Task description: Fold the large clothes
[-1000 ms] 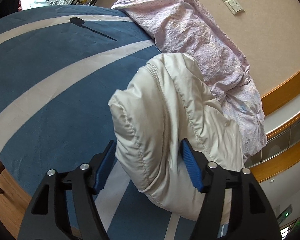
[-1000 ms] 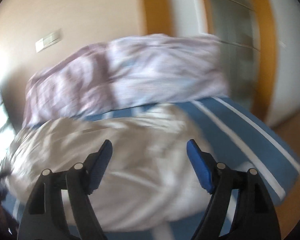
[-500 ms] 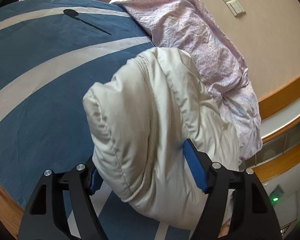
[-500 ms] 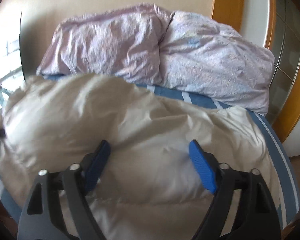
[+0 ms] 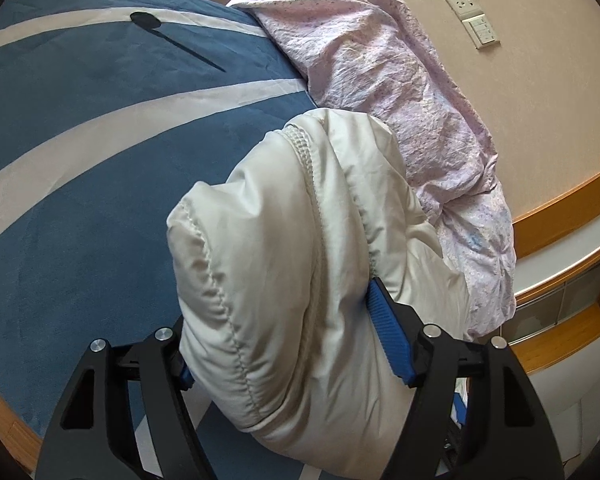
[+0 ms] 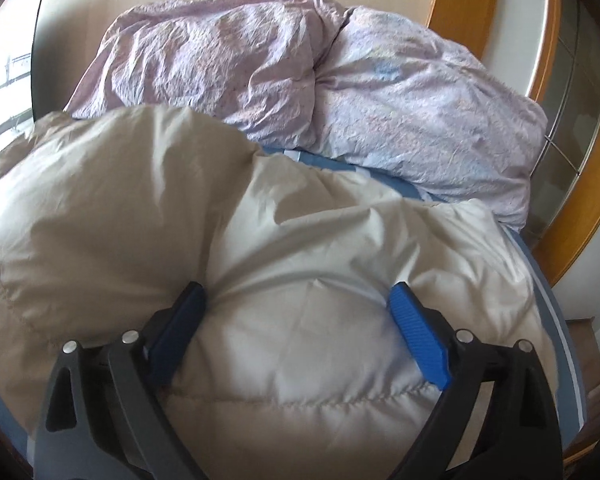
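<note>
A puffy cream jacket (image 5: 300, 260) lies bunched on the blue striped bed cover (image 5: 100, 140). My left gripper (image 5: 280, 328) is shut on one thick rolled end of it. Its jaws are closing a little, the right pad (image 5: 384, 332) digs into the fabric, and the left pad is hidden behind the fold. In the right wrist view the jacket (image 6: 300, 340) fills the foreground. My right gripper (image 6: 296, 292) is low over it with its jaws opening wide. Both fingertips (image 6: 400, 300) poke into the padding, which bulges up between them without being pinched.
Crumpled lilac bedding (image 5: 380, 80) (image 6: 260, 72) is heaped at the head of the bed against the beige wall. A wooden ledge (image 5: 560, 208) runs to the right. A small dark object (image 5: 144, 20) lies far off on the cover. The bed's wooden edge (image 5: 0, 412) is near my left gripper.
My right gripper swung across and came down onto the jacket while its jaws widened. The left gripper kept its hold; the rolled end shifted slightly in its jaws.
</note>
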Action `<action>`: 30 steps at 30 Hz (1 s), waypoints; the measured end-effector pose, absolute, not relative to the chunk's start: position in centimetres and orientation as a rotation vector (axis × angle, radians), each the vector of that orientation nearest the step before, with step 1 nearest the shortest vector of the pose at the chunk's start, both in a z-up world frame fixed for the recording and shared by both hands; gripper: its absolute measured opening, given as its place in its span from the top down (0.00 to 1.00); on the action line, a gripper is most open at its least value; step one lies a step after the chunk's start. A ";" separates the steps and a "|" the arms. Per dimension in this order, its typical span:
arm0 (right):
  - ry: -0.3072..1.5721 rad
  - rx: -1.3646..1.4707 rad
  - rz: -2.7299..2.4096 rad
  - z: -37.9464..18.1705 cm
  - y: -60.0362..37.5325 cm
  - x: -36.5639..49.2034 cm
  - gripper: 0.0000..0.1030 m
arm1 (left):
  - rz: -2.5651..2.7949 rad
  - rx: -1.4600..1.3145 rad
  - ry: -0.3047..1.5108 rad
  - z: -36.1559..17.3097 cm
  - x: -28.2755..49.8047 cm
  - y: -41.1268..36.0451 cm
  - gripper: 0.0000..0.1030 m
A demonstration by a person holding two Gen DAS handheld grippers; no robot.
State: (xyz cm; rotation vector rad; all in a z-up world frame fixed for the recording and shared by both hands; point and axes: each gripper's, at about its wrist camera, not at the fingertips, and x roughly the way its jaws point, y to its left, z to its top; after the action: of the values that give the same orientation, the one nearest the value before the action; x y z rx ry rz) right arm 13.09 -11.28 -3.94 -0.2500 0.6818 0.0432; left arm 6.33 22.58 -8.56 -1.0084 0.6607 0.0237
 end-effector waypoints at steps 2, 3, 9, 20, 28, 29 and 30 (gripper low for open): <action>0.703 -0.262 0.047 -4.1 -11.2 13.6 0.09 | 0.022 -0.996 0.650 -8.1 6.5 22.3 0.37; 0.712 -0.279 0.047 -4.2 -10.9 14.0 0.09 | 0.020 -0.983 0.642 -7.8 6.5 22.2 0.40; 0.740 -0.321 0.047 -5.2 -10.2 15.1 0.08 | -0.009 -0.914 0.590 -5.1 7.1 21.2 0.56; 0.742 -0.361 0.046 -6.0 -9.4 16.0 0.08 | -0.212 -0.692 0.425 2.7 7.7 15.1 0.63; 0.703 -0.269 0.111 -4.9 -11.7 15.3 0.11 | -0.272 -0.545 0.357 6.4 7.1 10.4 0.63; 0.696 -0.259 0.115 -4.6 -12.2 14.9 0.11 | -0.279 -0.534 0.353 6.7 7.1 9.9 0.63; 0.687 -0.254 0.118 -4.2 -12.7 14.4 0.11 | -0.284 -0.526 0.350 6.9 7.0 9.6 0.63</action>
State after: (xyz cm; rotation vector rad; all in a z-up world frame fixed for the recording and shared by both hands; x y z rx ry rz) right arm 14.45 -12.67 -4.19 -0.2536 0.6871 0.1177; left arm 7.04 9.61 6.91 -0.5264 0.3504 -0.2841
